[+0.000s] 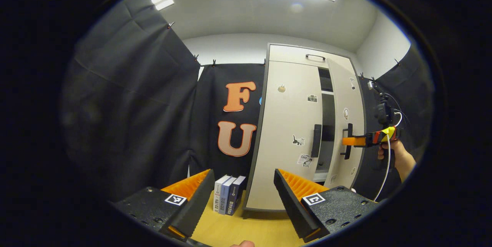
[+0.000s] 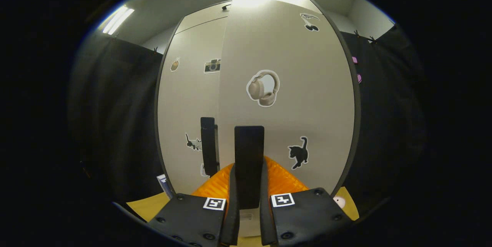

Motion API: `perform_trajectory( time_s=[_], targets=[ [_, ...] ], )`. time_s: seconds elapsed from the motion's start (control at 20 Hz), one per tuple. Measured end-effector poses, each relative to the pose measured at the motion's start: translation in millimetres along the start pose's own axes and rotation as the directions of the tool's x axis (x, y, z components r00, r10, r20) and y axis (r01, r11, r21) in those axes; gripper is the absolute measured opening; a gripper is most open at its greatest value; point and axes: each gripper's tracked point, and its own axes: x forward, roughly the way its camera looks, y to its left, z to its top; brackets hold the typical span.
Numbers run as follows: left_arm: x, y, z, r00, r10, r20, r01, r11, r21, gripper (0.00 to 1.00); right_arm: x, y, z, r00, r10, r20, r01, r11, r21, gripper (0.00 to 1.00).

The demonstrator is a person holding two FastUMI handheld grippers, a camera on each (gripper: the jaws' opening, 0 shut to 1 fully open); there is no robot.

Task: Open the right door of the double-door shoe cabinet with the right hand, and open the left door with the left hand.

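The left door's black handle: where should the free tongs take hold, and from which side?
Probably mid-height on the left door's handle, a slim upright bar standing off the closed left door. Come straight at the door front, one finger on each side of the bar, as the right tongs grip the right door's handle. The left tongs are open, well short of the cabinet.

The shoe cabinet (image 1: 292, 131) is pale beige with a dark grey edge, and both its doors carry long black handles (image 2: 249, 162) and small stickers: a black cat (image 2: 299, 153), cream headphones (image 2: 263, 88), and a grey camera (image 2: 212, 65). It stands on a light yellow wooden surface (image 1: 250, 231), next to three books (image 1: 228, 194) with white, grey-blue and dark navy spines. Behind it, the booth's cloth is black, and the room's wall (image 1: 226, 49) and ceiling are white.
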Motion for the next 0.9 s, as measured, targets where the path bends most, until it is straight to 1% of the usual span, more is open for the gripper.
perform_trajectory(
  time_s=[0.15,0.3,0.4,0.45,0.5,0.55,0.6,0.7,0.8,0.85,0.9],
  targets=[
    [-4.2,-16.2,5.0,1.0,-0.002,-0.004,0.002,1.0,0.004,0.94,-26.5,-7.5,-3.4,0.998,0.053,-0.018,-0.053,0.998,0.023,0.3],
    [-12.5,-31.8,6.2,1.0,0.005,0.004,-0.005,1.0,0.005,0.92,-50.9,-18.5,-4.9,0.993,0.117,-0.021,-0.116,0.992,0.051,0.3],
    [-17.4,-40.6,0.1,1.0,0.021,-0.013,-0.022,1.0,-0.003,0.94,-65.1,-27.1,-3.7,0.99,0.139,-0.026,-0.138,0.989,0.046,0.3],
    [-17.4,-47.8,-3.9,0.999,0.022,-0.025,-0.023,1.0,-0.006,0.94,-68.0,-30.2,-4.0,0.989,0.148,-0.028,-0.147,0.988,0.039,0.3],
    [-19.2,-54.0,-7.1,0.999,0.023,-0.033,-0.023,1.0,-0.008,0.92,-72.0,-34.0,-4.1,0.987,0.16,-0.028,-0.158,0.987,0.04,0.3],
    [-20.0,-59.8,-8.9,0.999,0.026,-0.037,-0.027,1.0,-0.007,0.92,-76.1,-38.3,-3.6,0.985,0.173,-0.028,-0.171,0.984,0.049,0.3],
    [-19.9,-65.1,-9.4,0.999,0.028,-0.037,-0.028,1.0,-0.004,0.94,-79.4,-42.7,-2.7,0.982,0.186,-0.031,-0.184,0.981,0.061,0.3],
    [-18.9,-76.9,-9.2,0.999,0.028,-0.027,-0.028,1.0,0.007,0.94,-84.1,-49.3,-2.0,0.978,0.204,-0.03,-0.201,0.976,0.079,0.3],
    [-14.4,-89.7,-8.3,1.0,0.019,-0.019,-0.018,1.0,0.012,0.94,-87.2,-55.9,0.7,0.976,0.218,-0.016,-0.216,0.973,0.075,0.3],
    [-12.1,-97.6,-10.2,1.0,0.008,-0.025,-0.008,1.0,0.013,0.92,-90.2,-56.7,0.5,0.974,0.225,-0.008,-0.224,0.972,0.077,0.3],
    [-10.8,-104.4,-12.5,1.0,-0.005,-0.03,0.005,1.0,0.011,0.92,-91.9,-58.7,1.4,0.974,0.228,-0.002,-0.227,0.97,0.085,0.3]
  ],
)
